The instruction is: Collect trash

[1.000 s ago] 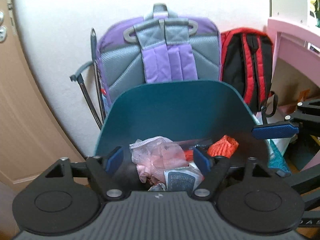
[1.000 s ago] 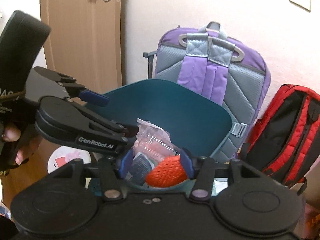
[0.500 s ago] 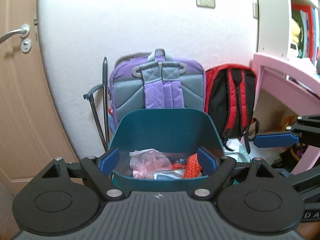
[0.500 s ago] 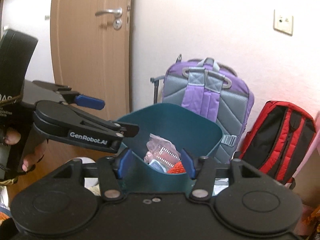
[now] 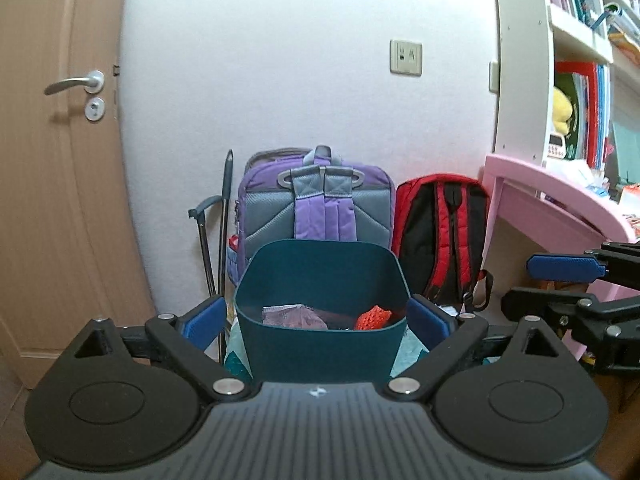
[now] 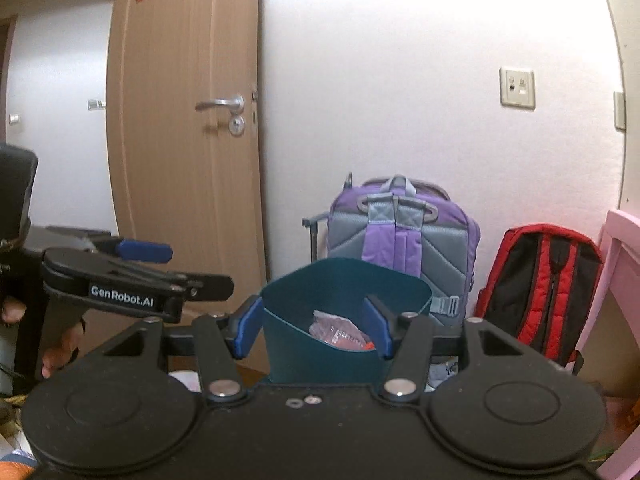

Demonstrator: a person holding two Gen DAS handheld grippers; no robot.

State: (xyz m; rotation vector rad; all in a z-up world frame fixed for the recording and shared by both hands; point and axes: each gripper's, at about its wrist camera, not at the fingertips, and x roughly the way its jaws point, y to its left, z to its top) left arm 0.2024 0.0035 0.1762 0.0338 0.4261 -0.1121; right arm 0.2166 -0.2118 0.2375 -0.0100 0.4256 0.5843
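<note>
Both grippers have drawn back and up from the teal bin (image 5: pixel 320 344), which sits before the purple backpack (image 5: pixel 316 204) holding a pink wrapper (image 5: pixel 294 316) and orange netting (image 5: pixel 374 316). The left gripper (image 5: pixel 318 320) is opening wide and empty; the right gripper (image 6: pixel 314 330) is spread, empty too. The drop looks done.

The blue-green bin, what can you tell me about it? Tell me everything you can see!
The bin is dark teal, smooth like plastic, with rounded corners and a back wall taller than the front. It stands upright on the floor, open, with no lid in sight. Inside lie a crinkly pinkish plastic wrapper and something orange-red and bumpy. A purple backpack stands right behind it against the wall; whether they touch is unclear. Nothing grips the bin.
</note>
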